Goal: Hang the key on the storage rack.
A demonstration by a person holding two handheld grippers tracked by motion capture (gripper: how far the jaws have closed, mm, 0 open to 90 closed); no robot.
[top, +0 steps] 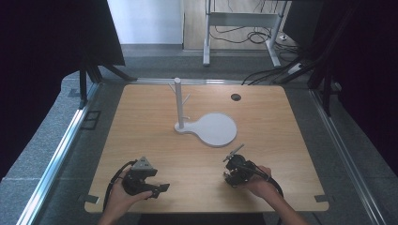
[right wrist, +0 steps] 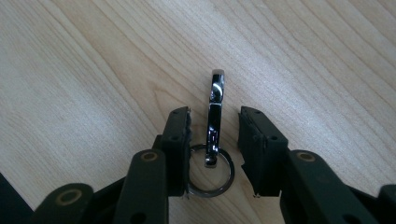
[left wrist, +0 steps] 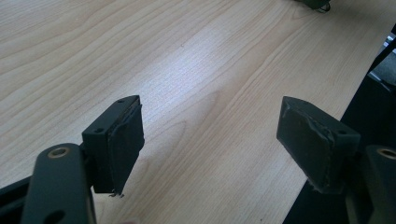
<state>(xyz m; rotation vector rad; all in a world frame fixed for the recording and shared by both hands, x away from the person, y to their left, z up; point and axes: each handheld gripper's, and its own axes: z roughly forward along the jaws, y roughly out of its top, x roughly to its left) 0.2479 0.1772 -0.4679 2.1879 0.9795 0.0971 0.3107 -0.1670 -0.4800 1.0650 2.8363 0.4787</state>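
Nearest the person, the left gripper [top: 159, 188] rests low at the front left of the wooden surface [top: 272, 131], held in the left hand [top: 123, 194]. In the left gripper view its jaws stand wide apart with nothing but bare wood between them, and they hold nothing.

At the front right, the right hand [top: 257, 183] holds the right gripper [right wrist: 214, 140] down on the surface. In the right gripper view a shiny metal clip [right wrist: 215, 121] lies on the wood between the two jaws, its long body running straight along the line of the gripper. A gap shows on each side of the clip, so the pads do not press on it; the jaws are partly open and have no grip. A ring [right wrist: 210, 176] hangs on the near end of the clip, lying flat on the wood, its left edge tucked under or against the left jaw. The far end of the clip reaches a little past the fingertips. In the high view a thin metal piece sticks out from the right gripper toward the middle of the surface, too small to read.

Farther off, near the middle, stands a white stand [top: 212, 129] with a flat rounded base, an upright post and short pegs. It is well apart from both grippers. Beyond it, a dark round hole [top: 235, 97] sits in the surface near the far edge.
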